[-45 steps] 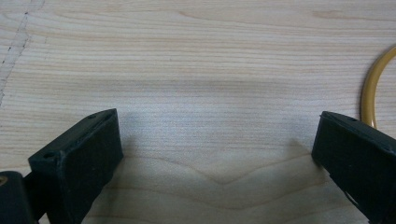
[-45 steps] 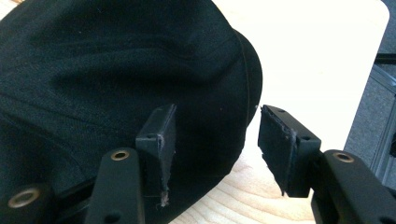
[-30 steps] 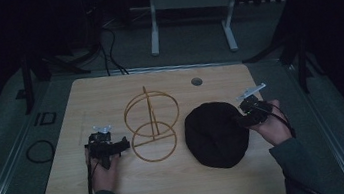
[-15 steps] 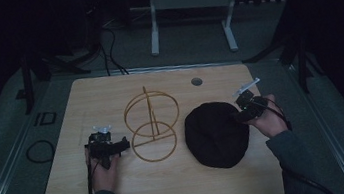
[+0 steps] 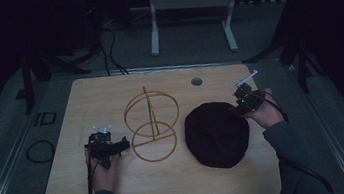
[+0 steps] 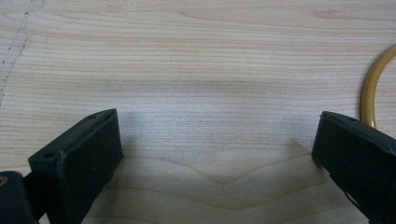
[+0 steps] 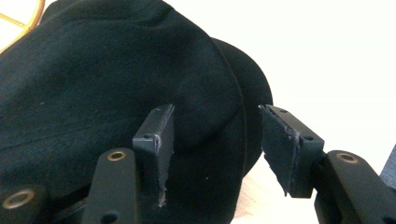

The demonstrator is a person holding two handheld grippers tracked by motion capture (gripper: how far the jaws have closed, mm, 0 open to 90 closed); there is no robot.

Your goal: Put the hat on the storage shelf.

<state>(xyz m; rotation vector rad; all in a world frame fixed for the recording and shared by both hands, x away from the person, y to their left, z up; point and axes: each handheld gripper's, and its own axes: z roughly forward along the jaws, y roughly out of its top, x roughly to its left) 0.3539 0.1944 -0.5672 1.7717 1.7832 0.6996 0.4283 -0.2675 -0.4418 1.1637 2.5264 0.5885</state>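
Black hat [image 5: 216, 134] lying flat on the counter [image 5: 108, 90], right of the wire stand [image 5: 153, 127]. Right gripper [image 7: 215, 140] at the hat's edge, fingers apart, a fold of cloth between them but not pinched. Left gripper [image 6: 219, 154] idle over bare wood, fingers wide apart. Risk: catching only thin cloth, so slipping out when lifted, or dragging the hat into the stand.

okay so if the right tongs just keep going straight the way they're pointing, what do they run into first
Most likely the black hat: it lies right ahead of the open right tongs, its edge showing between the jaws. Whether the pads already touch the fabric is hard to tell.
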